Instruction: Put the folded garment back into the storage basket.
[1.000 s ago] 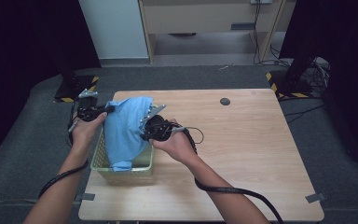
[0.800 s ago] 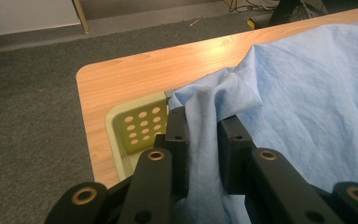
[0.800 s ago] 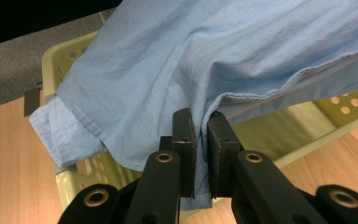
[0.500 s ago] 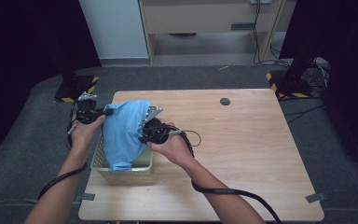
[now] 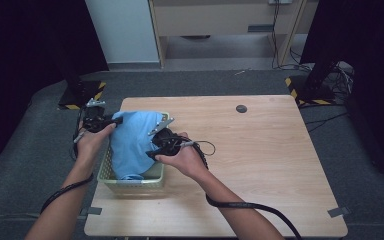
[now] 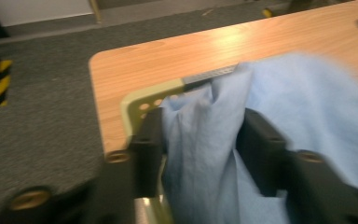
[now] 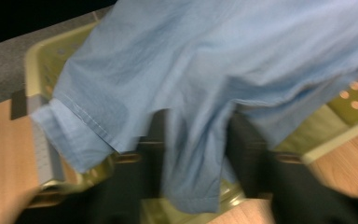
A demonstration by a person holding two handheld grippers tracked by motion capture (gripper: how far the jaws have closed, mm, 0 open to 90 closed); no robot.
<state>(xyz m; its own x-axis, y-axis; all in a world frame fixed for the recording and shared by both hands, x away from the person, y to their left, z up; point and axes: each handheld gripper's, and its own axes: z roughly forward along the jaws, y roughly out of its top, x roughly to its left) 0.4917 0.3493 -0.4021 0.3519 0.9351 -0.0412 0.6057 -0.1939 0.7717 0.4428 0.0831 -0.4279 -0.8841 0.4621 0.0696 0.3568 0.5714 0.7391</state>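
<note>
Dark grey carpet surrounds a light wooden table [image 5: 260, 150], and a pale green perforated basket [image 5: 111, 176] sits at the table's near-left corner, about seven o'clock from the tabletop's middle. A light blue cloth [image 5: 132, 142] is draped over the basket, heaped above the rim and hanging inside.

At nine o'clock of the cloth, the left gripper [image 5: 111, 121] meets its edge. In the left gripper view a bunched fold of cloth [image 6: 209, 140] stands between the two black jaws, which have just been opening and now sit slack around it rather than pinching it.

At three o'clock of the cloth, the right gripper [image 5: 156, 146] is at its right edge. In the right gripper view a hanging flap of cloth [image 7: 196, 154] falls between the jaws; these too have just been opening and stand apart beside the fabric, above the basket [image 7: 349, 100] rim.
</note>
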